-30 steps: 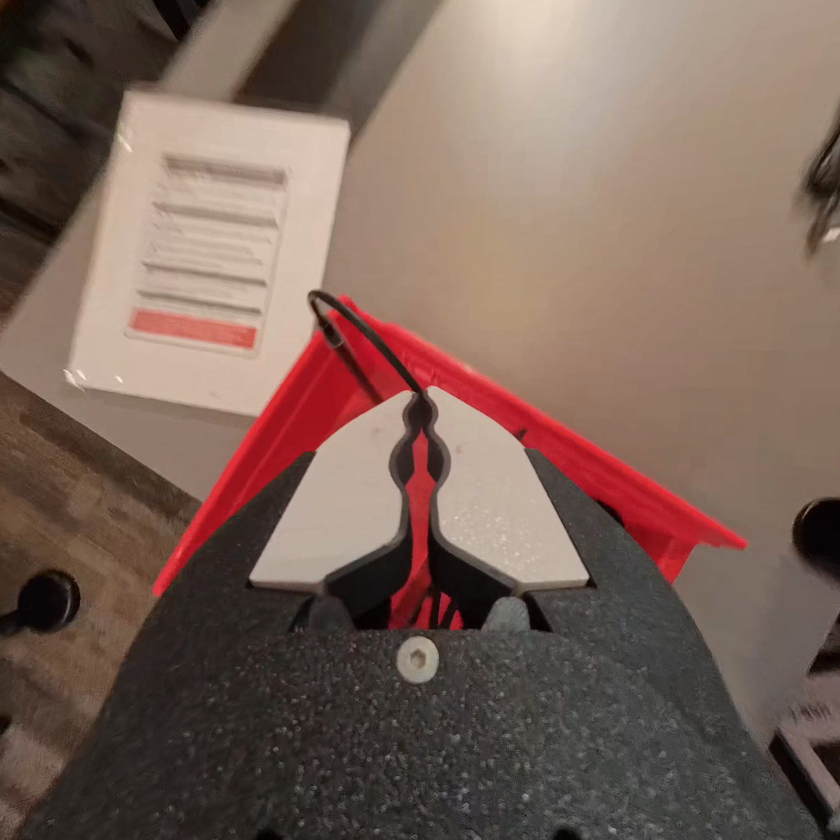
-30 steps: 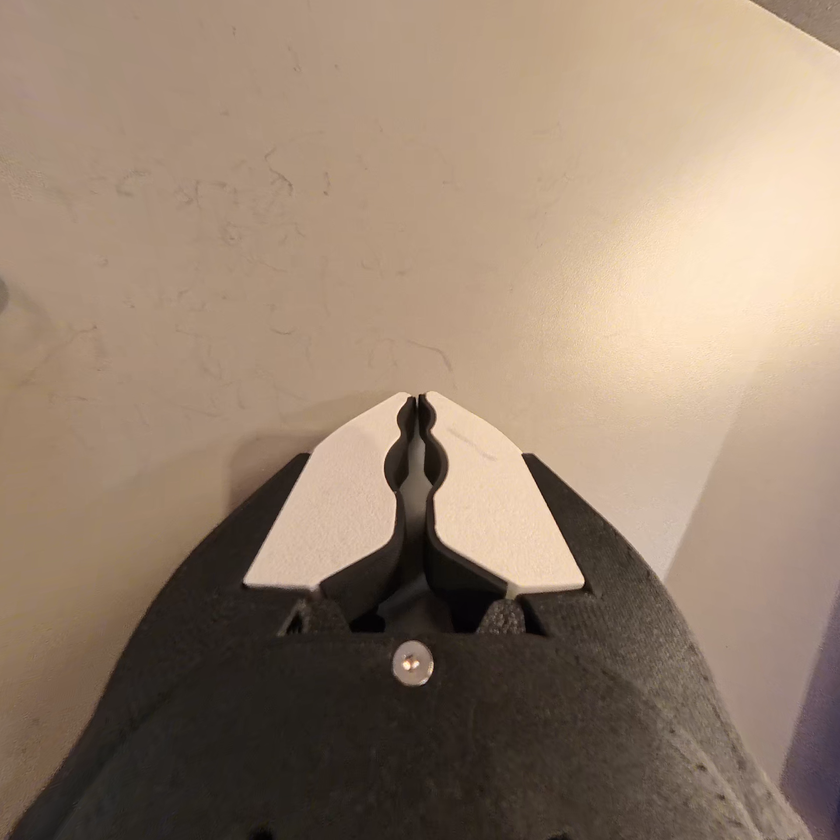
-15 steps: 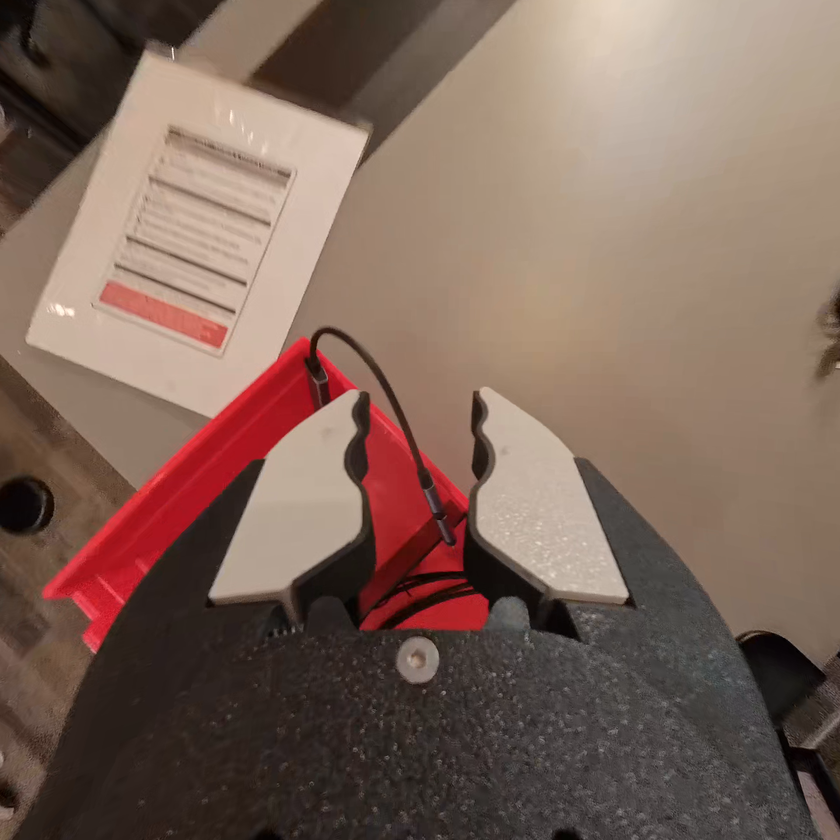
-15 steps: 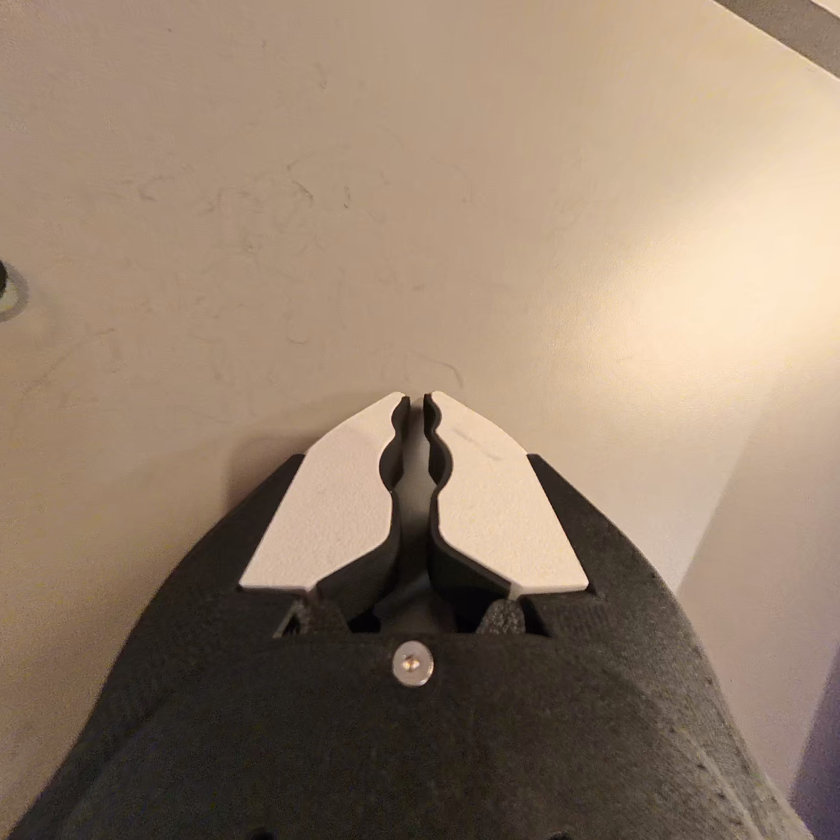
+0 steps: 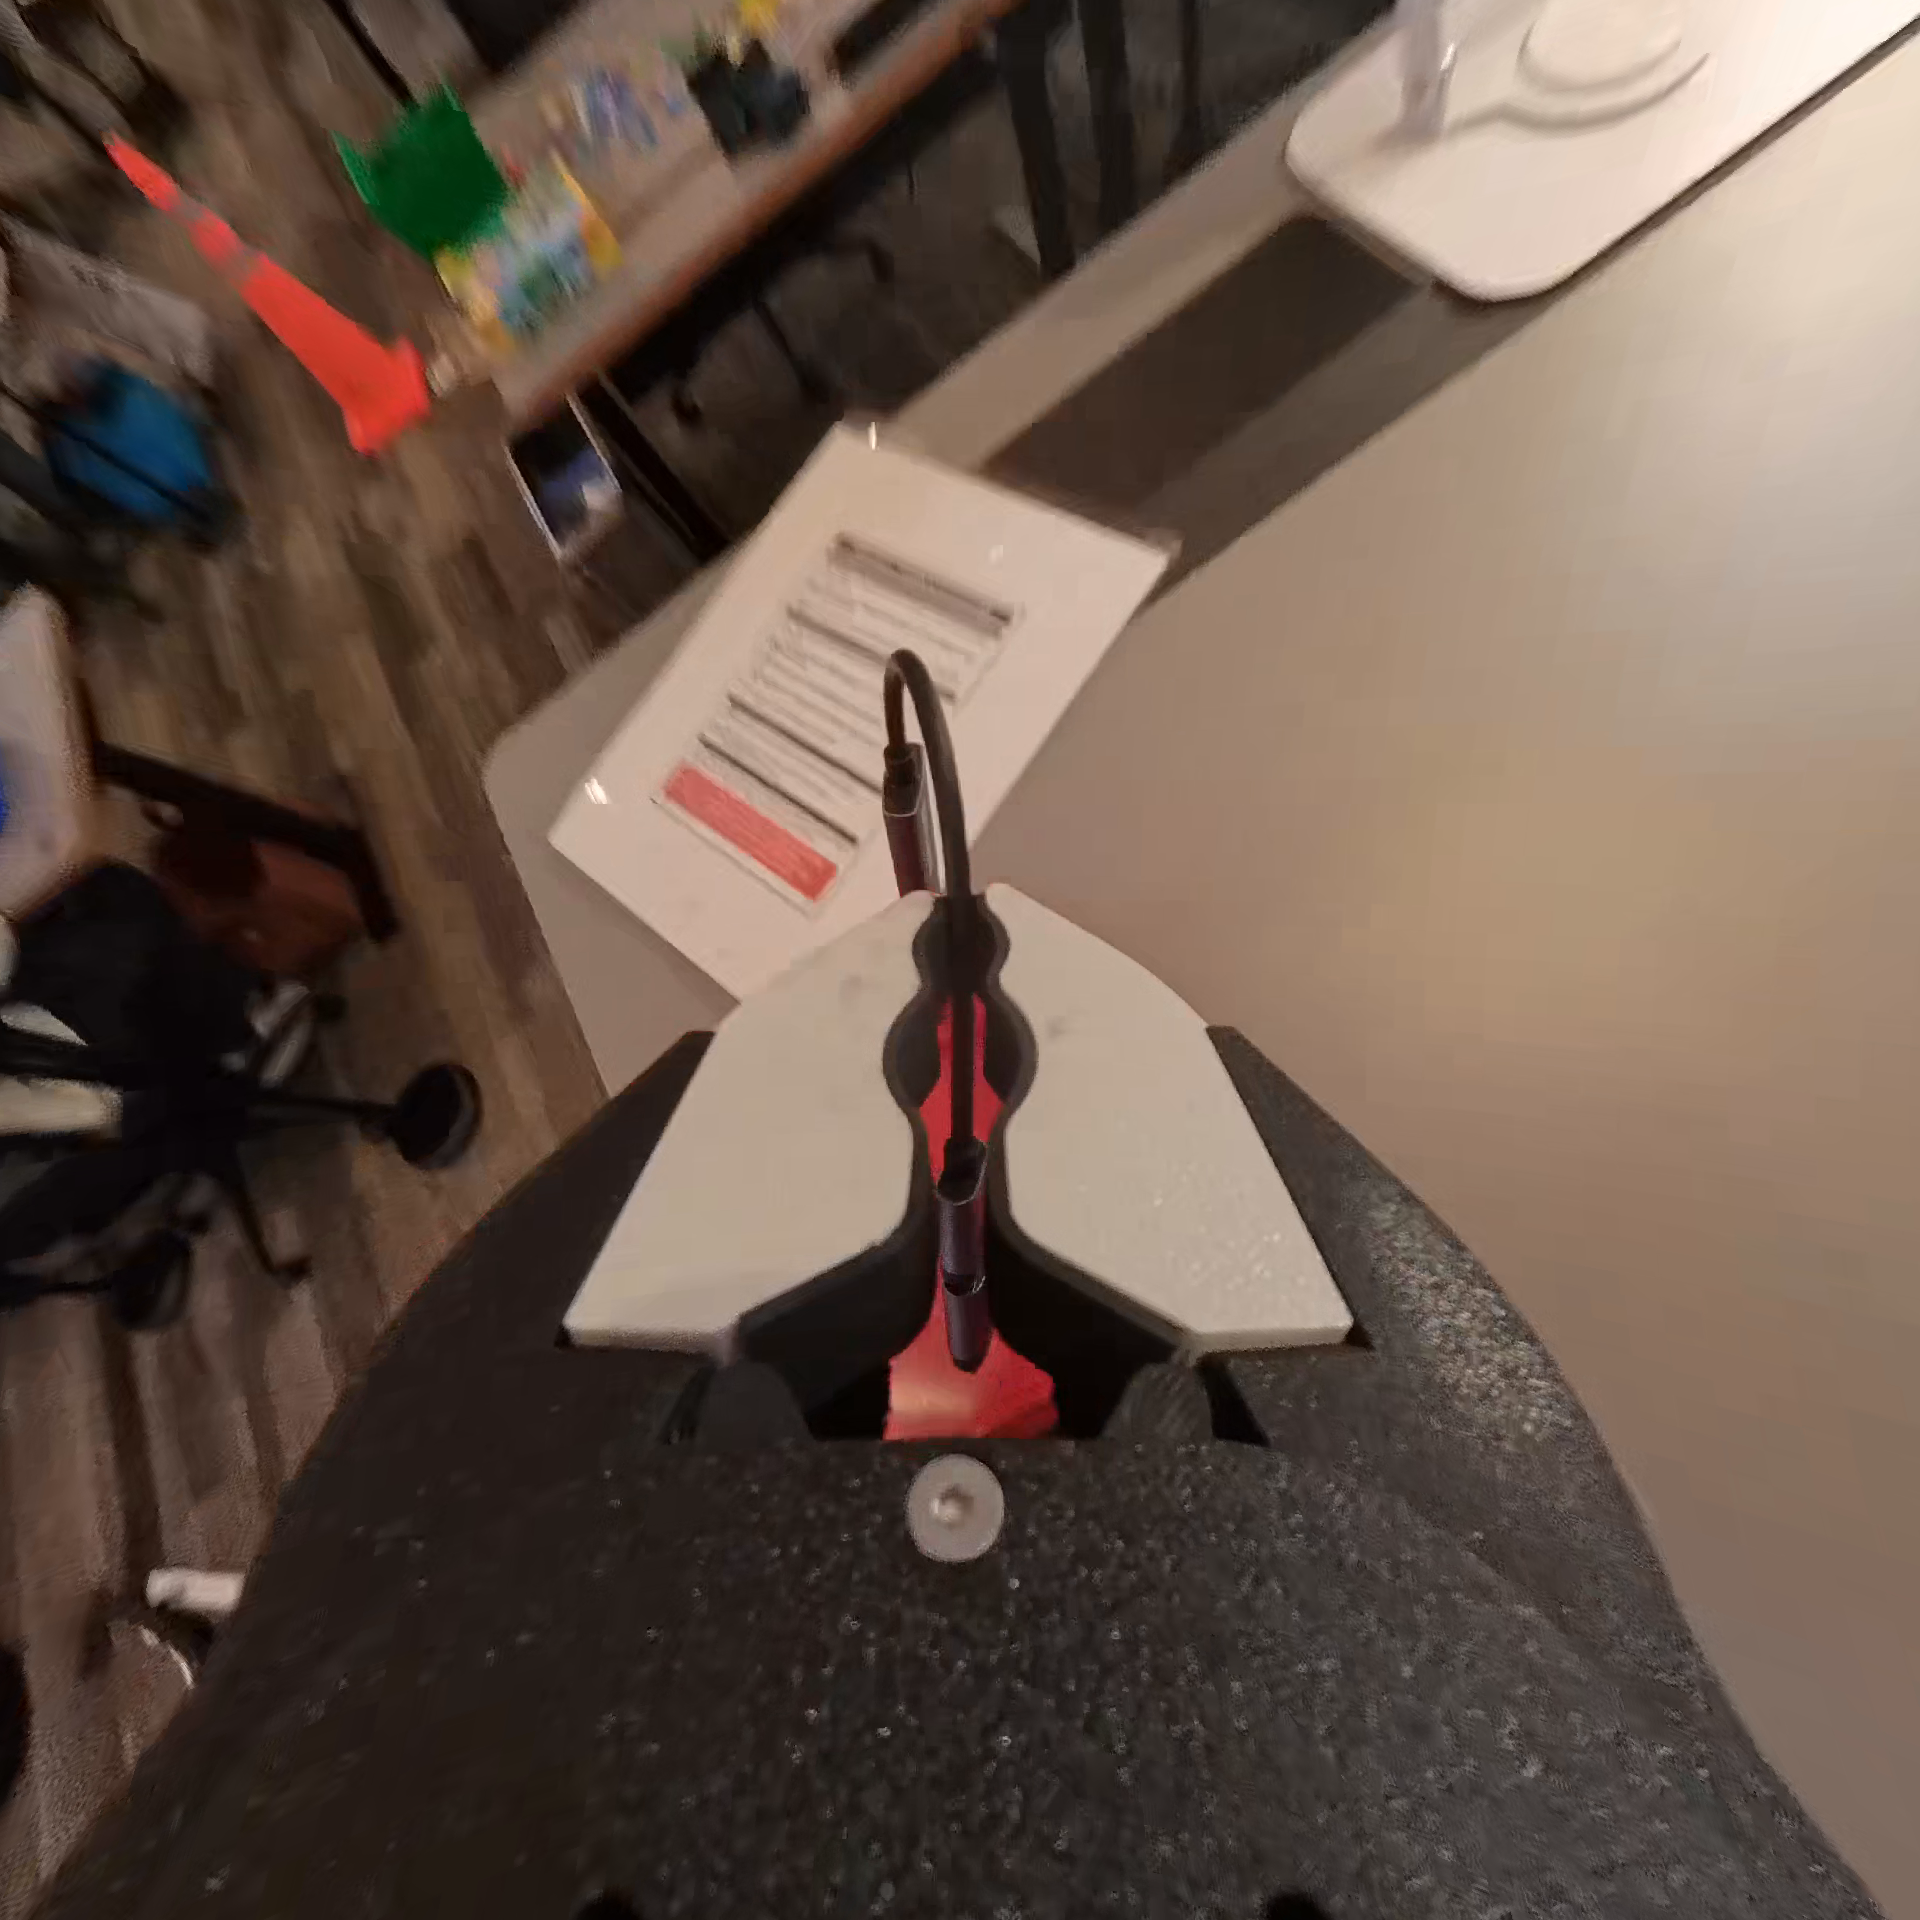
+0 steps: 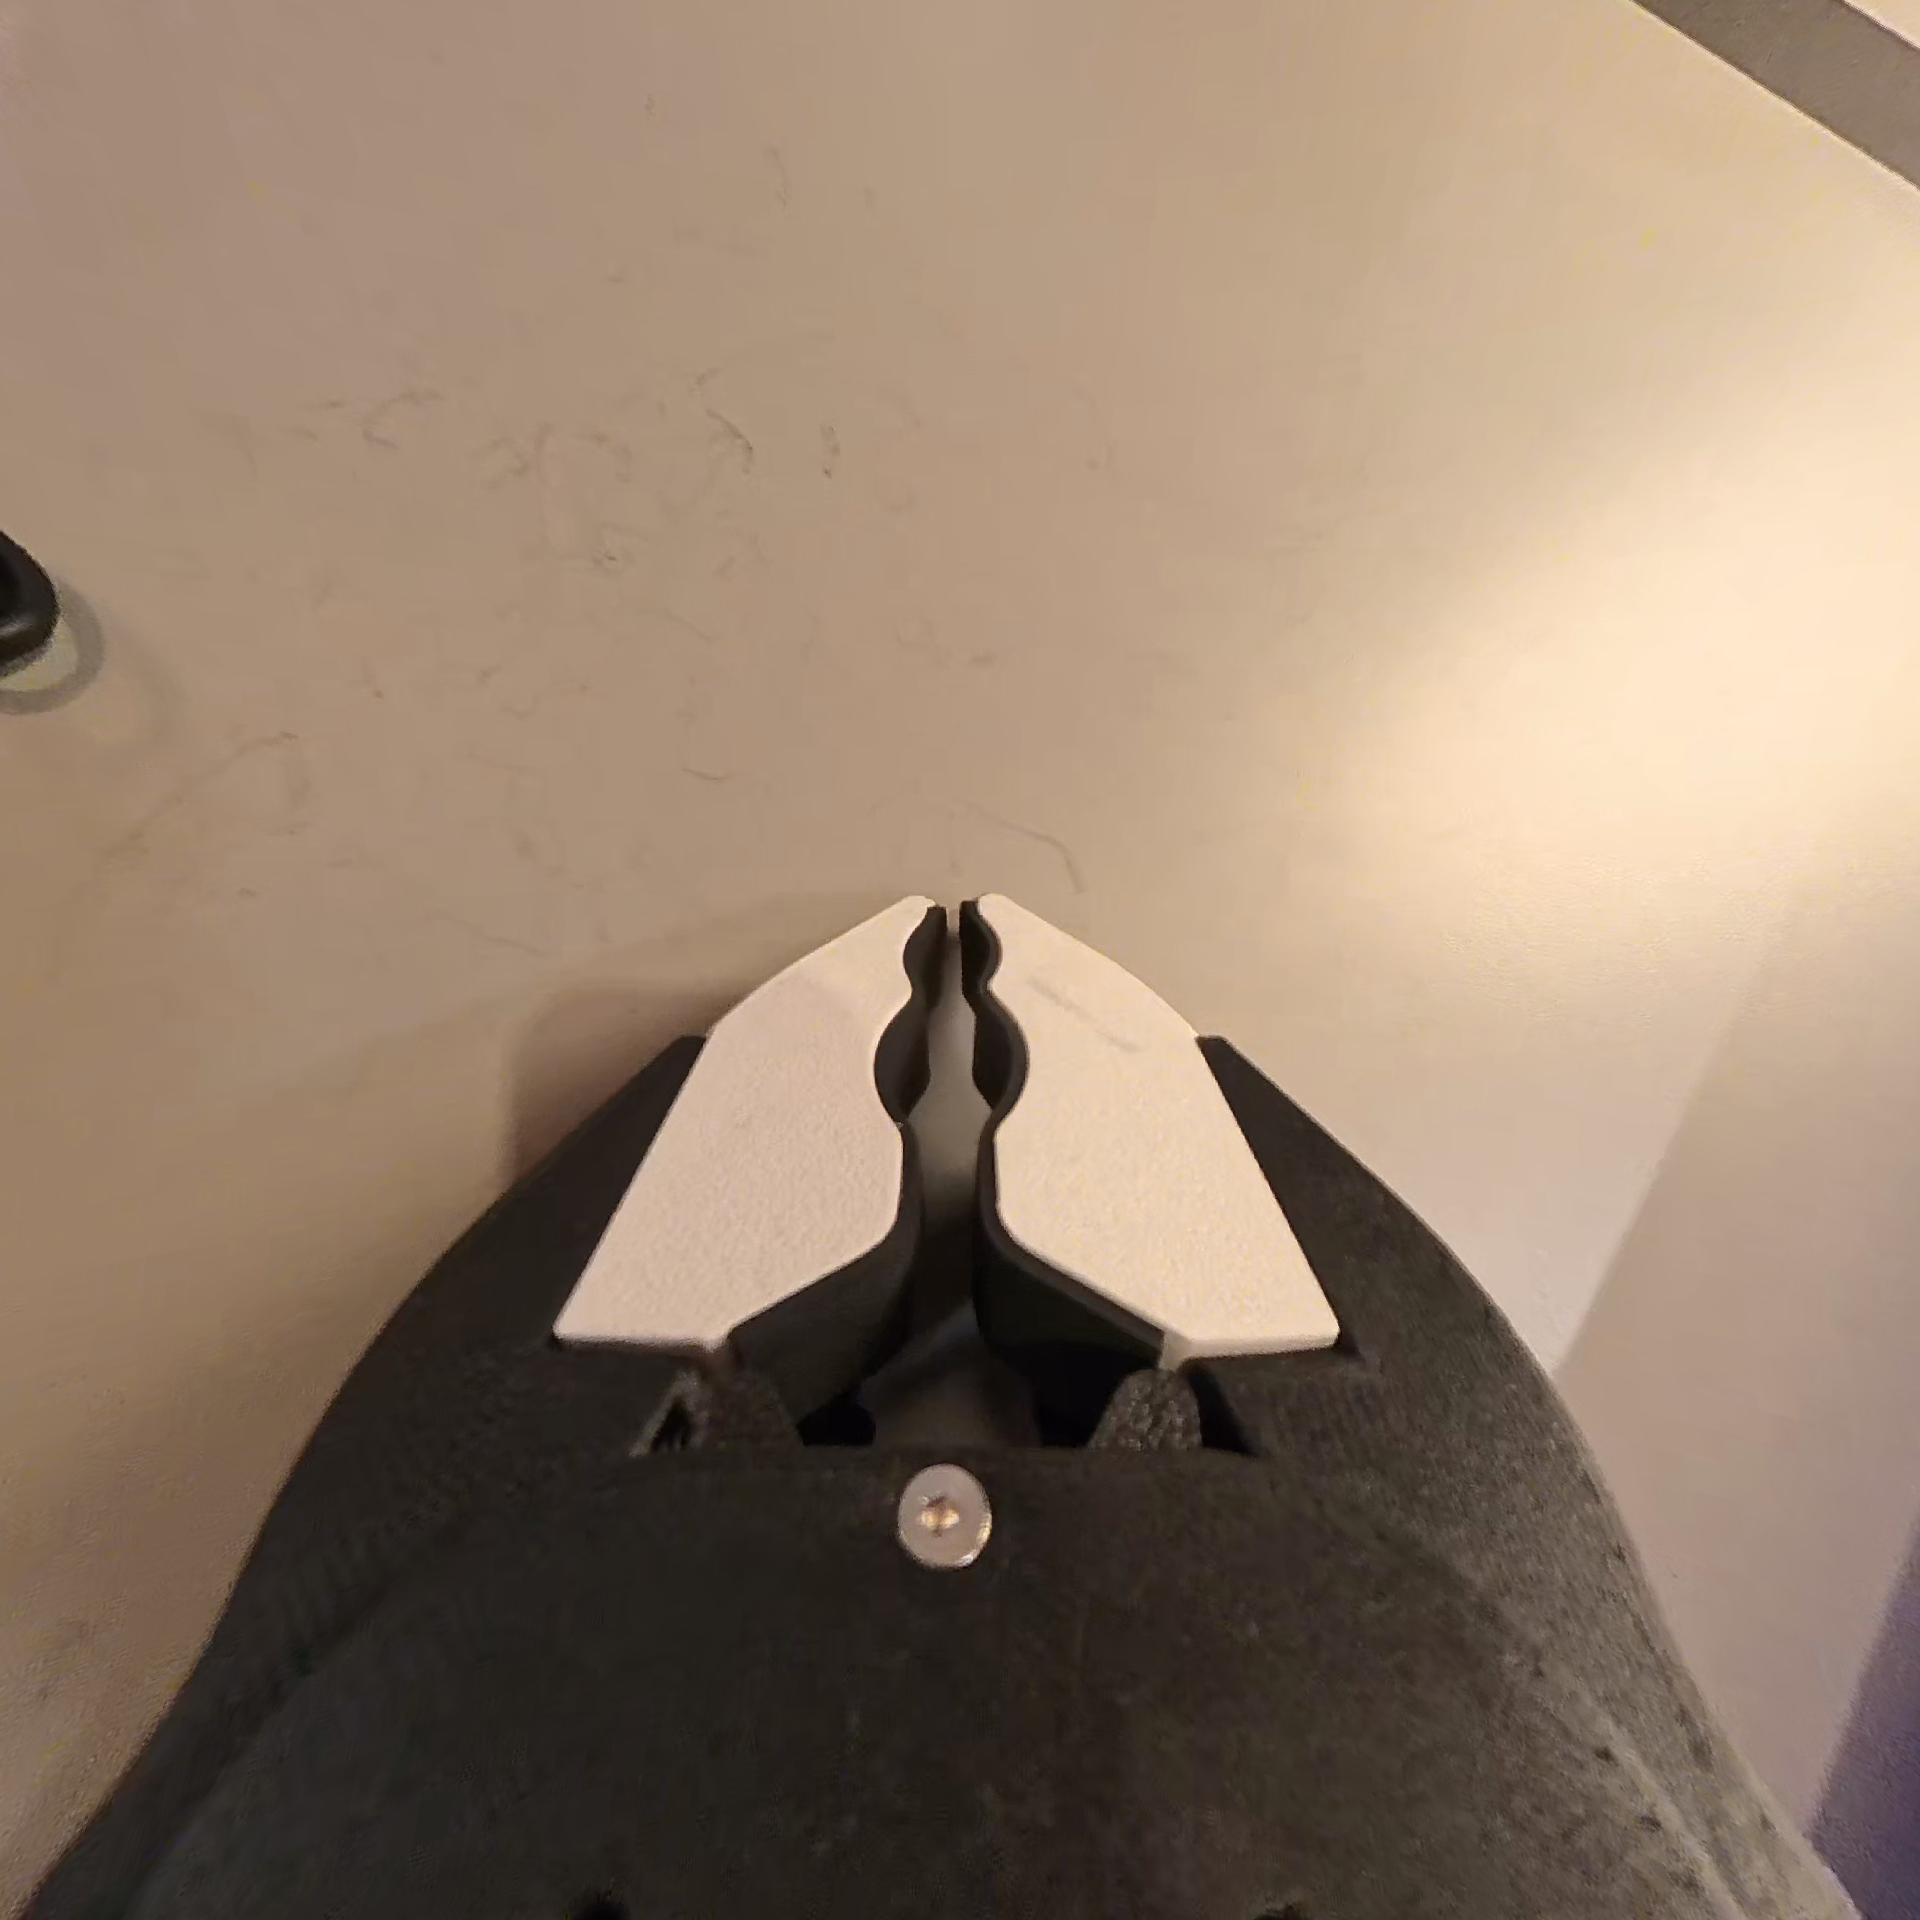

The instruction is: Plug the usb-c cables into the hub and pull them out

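In the left wrist view my left gripper (image 5: 961, 906) is shut on a thin black usb-c cable (image 5: 935, 727). The cable loops up past the fingertips and bends back down to a dark metal plug (image 5: 904, 821). A second plug (image 5: 961, 1273) hangs between the fingers, over a red tray (image 5: 966, 1397) seen only through the gap. In the right wrist view my right gripper (image 6: 954, 910) is shut and empty, low over the beige table (image 6: 935, 416). No hub shows in either view.
A white printed sheet (image 5: 727, 831) lies on the table corner beyond the left gripper. A white stand base (image 5: 1507, 187) sits at the far right. The table edge runs along the left, with floor, chair wheels (image 5: 436, 1112) and an orange cone (image 5: 312, 322) beyond. A dark ring (image 6: 16, 613) lies at the right wrist view's left edge.
The left gripper opened over the red tray, then shut on the cable again and tilted up, so the room now shows. The right gripper stayed almost still and shut.
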